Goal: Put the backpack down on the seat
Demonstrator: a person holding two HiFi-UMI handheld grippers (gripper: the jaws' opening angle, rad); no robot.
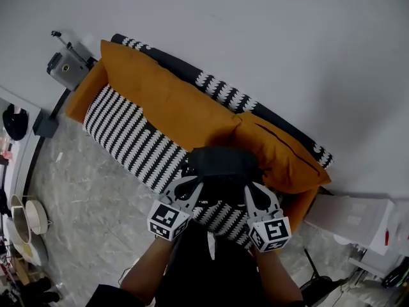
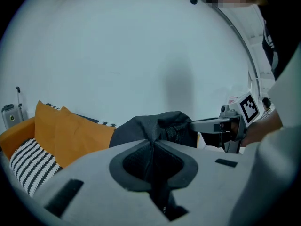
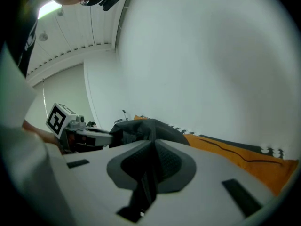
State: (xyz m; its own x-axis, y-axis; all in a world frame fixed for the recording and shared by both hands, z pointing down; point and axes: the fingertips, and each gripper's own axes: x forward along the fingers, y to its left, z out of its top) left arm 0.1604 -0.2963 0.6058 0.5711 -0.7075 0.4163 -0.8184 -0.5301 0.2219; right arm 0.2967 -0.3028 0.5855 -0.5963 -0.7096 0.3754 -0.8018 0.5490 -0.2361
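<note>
A black backpack (image 1: 223, 164) hangs just above the right half of a sofa seat (image 1: 128, 133) covered in black-and-white stripes. Orange back cushions (image 1: 172, 101) stand behind it. My left gripper (image 1: 192, 179) is shut on black fabric at the backpack's left side, and my right gripper (image 1: 252, 185) is shut on its right side. In the left gripper view, dark fabric runs between the closed jaws (image 2: 153, 147), with the backpack (image 2: 155, 126) bunched ahead and the right gripper (image 2: 225, 124) beyond it. The right gripper view shows a strap pinched in its jaws (image 3: 153, 149) and the backpack (image 3: 141, 128) ahead.
A white wall rises behind the sofa. A grey device on a stand (image 1: 64, 69) sits off the sofa's left end. A white box (image 1: 358, 219) stands at its right end. Bowls (image 1: 29, 217) lie on the marbled floor (image 1: 83, 210) at the far left.
</note>
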